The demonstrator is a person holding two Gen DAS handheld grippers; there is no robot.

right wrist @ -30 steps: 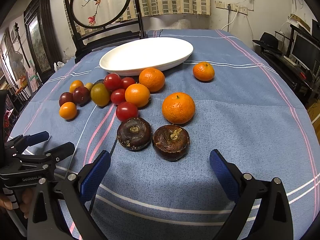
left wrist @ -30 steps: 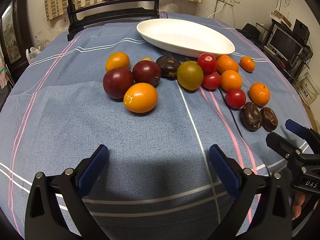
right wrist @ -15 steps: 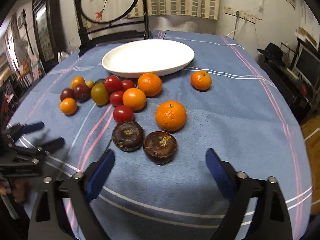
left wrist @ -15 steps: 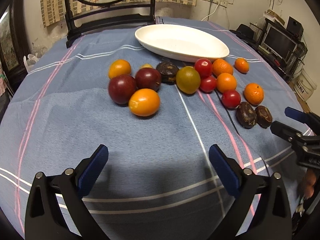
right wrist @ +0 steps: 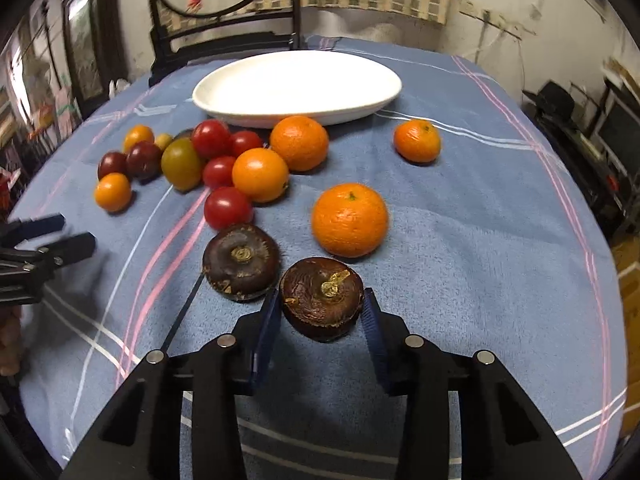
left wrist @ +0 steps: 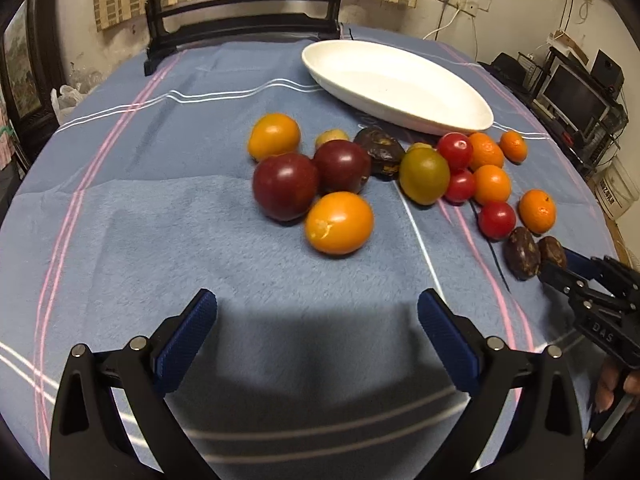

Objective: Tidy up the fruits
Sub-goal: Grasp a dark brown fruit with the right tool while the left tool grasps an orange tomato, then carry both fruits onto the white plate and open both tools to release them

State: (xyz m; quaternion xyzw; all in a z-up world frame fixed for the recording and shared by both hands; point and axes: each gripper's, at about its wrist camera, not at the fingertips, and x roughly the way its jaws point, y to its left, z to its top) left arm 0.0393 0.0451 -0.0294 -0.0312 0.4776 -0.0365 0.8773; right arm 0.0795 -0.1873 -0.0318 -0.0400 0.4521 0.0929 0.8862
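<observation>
Blue-clothed, the bench (right wrist: 480,216) has every fruit loose beside the empty white dish (right wrist: 296,84) (sorting barely begun), the right gripper (right wrist: 320,312) just closing its jaws around the nearest dark water chestnut (right wrist: 320,296), while the left gripper (left wrist: 316,320) hangs released.

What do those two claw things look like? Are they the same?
Yes, they match. The left claw has black plastic arms that widen toward the camera, silver round bolts on top, and flat blue ribbed pads on its fingers. The right claw is built the same way, with blue pads. Seen from the left camera, its black side carries small white letters reading DAS.
</observation>
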